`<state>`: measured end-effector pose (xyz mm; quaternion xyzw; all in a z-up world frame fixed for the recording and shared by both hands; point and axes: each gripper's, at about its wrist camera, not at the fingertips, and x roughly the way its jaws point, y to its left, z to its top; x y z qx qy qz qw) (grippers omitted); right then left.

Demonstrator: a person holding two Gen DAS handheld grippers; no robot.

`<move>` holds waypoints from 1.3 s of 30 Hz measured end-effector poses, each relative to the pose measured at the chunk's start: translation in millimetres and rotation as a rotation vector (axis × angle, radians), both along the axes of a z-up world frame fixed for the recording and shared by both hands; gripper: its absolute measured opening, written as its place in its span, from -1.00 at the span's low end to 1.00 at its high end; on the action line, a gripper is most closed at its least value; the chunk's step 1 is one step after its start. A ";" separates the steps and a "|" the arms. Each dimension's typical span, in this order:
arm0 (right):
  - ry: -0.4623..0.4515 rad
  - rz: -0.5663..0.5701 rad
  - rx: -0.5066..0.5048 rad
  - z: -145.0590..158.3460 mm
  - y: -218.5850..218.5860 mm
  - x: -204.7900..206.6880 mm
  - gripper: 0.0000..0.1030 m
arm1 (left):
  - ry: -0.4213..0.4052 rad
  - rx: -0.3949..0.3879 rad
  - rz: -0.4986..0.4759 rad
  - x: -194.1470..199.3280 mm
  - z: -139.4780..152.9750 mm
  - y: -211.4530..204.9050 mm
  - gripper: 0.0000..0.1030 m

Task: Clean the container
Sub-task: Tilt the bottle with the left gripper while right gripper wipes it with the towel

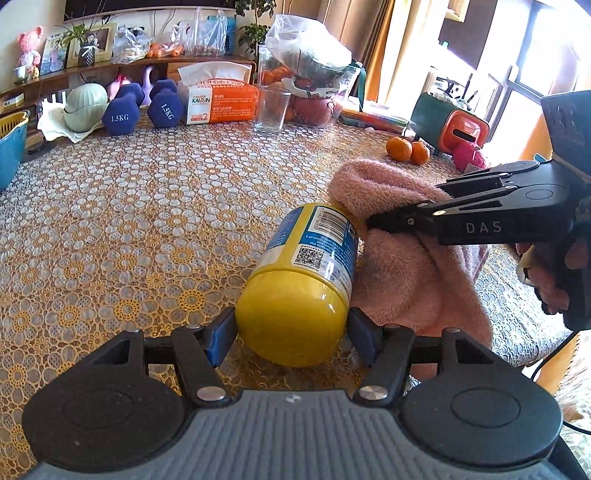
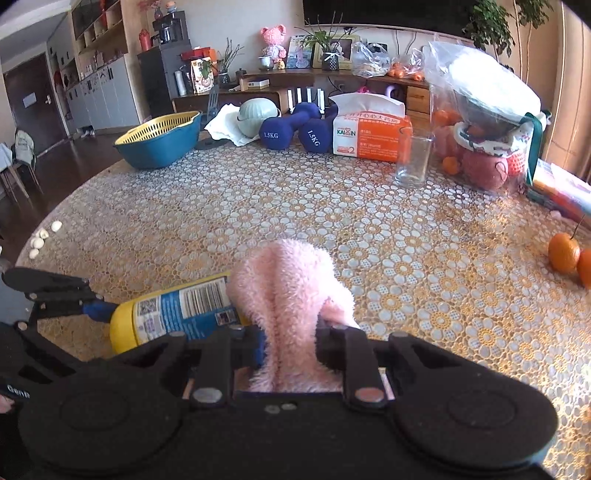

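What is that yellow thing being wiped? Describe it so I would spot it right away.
Start at the round table with the gold flower-patterned cloth, then look to its near edge, where two hand-held grippers meet. The left hand-held gripper clamps a yellow container, lying tilted, against a fluffy pink towel. It alone has a blue label with a barcode.

Pretty lived-in room. Big round table with a yellow-and-white floral lace cloth fills the near view. Along the far wall sits a long low wooden sideboard under a dark flat screen. Far left there's a dark wooden door, white cabinets and glossy dark wood flooring. Strong sunlight pours through a tall window on the right, beside tan curtains.
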<state>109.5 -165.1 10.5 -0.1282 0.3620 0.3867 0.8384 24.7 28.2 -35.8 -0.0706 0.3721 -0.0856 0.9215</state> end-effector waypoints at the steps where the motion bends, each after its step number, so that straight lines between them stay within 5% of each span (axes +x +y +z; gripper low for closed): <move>1: -0.017 0.002 -0.009 2.5 -0.5 -2.1 -0.63 | -0.008 0.012 0.000 -0.3 1.7 -1.1 0.26; 13: -0.121 0.194 0.063 63.9 18.6 -31.7 -0.65 | -0.068 0.166 -0.048 -7.1 10.6 -22.1 0.25; 21: -0.113 0.354 0.003 49.7 62.8 -58.2 -0.65 | -0.085 0.227 -0.079 -9.3 9.4 -28.7 0.25; 39: -0.013 0.181 -0.005 17.5 51.6 17.4 -0.63 | -0.115 0.268 -0.112 -7.0 8.7 -31.3 0.24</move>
